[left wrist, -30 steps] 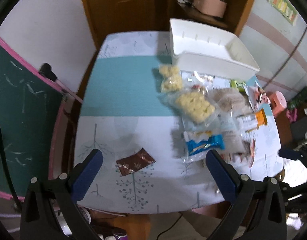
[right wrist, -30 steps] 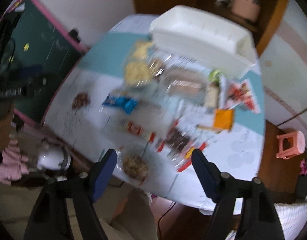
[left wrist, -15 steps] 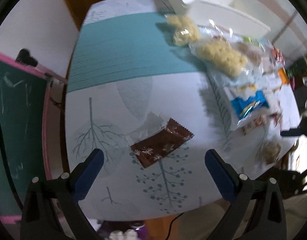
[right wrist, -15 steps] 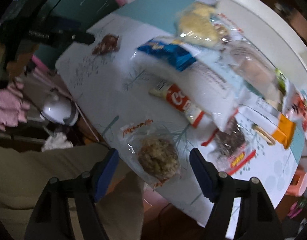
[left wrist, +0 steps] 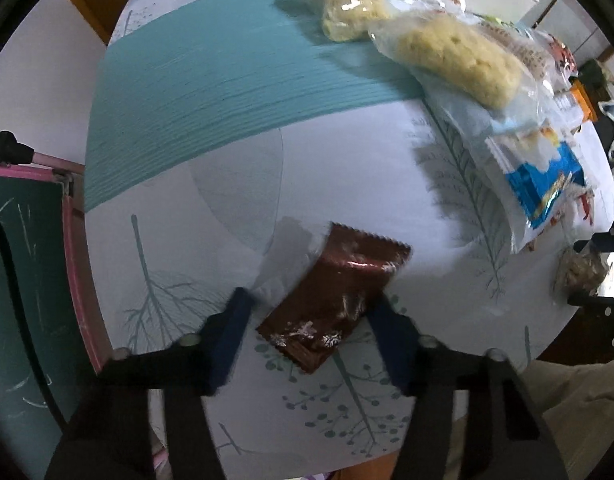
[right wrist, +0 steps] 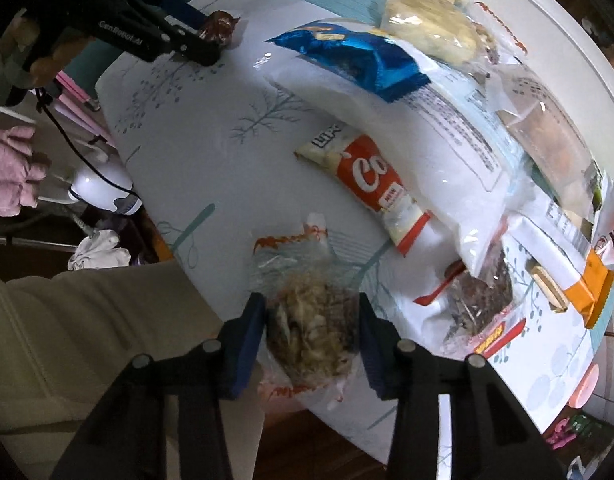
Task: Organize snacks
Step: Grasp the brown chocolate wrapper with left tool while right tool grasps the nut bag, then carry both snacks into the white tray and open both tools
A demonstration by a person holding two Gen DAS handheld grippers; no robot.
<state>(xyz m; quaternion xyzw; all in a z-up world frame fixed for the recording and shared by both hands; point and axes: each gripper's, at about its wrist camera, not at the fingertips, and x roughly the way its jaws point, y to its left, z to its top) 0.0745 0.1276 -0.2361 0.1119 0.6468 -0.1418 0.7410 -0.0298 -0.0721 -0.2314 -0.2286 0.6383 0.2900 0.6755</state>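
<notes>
My left gripper (left wrist: 309, 312) is shut on a brown foil snack packet (left wrist: 335, 296) lying on the tablecloth near the table's front edge; its blue fingers (left wrist: 231, 332) press both sides. My right gripper (right wrist: 310, 320) is shut on a clear bag of brownish-yellow snack (right wrist: 311, 328) at the near table edge. In the right wrist view the left gripper (right wrist: 203, 46) with the brown packet (right wrist: 221, 26) shows far left. A white bin (right wrist: 547, 36) stands at the far right.
Clear bags of yellow puffs (left wrist: 455, 56), a blue packet (left wrist: 543, 184), a red-and-white packet (right wrist: 371, 180), a large white bag (right wrist: 427, 120) and an orange packet (right wrist: 591, 280) crowd the table's right half. A green chalkboard (left wrist: 23, 280) stands left.
Both grippers came down to the table and closed, the left on the brown packet, the right on the clear bag. Both were open above the table before.
</notes>
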